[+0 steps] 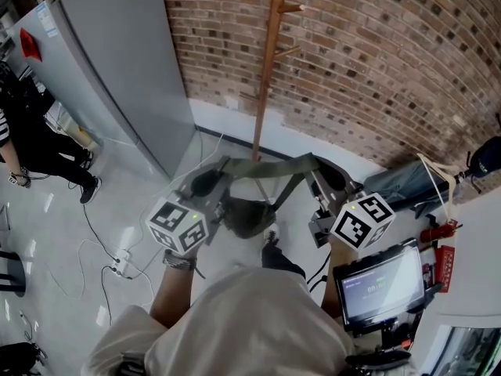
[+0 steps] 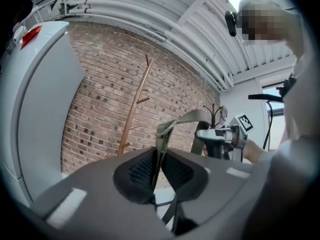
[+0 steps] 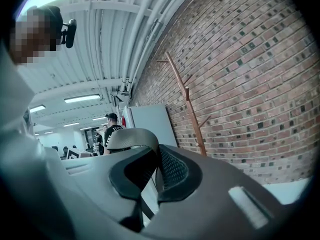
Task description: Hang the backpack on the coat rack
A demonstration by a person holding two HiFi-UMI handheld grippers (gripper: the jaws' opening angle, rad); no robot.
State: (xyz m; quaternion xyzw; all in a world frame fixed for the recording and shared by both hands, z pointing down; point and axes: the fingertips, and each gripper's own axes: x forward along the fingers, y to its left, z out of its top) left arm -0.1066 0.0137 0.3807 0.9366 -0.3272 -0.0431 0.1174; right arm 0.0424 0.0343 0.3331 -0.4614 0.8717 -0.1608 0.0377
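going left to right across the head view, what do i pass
person in black clothes → white power strip on the floor → left gripper → olive green backpack → right gripper

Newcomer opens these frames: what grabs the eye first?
An olive backpack dangling in the middle of the head view by its strap, pinched between the left claw and right claw. Just behind it, the wooden coat rack stands against the brick wall.
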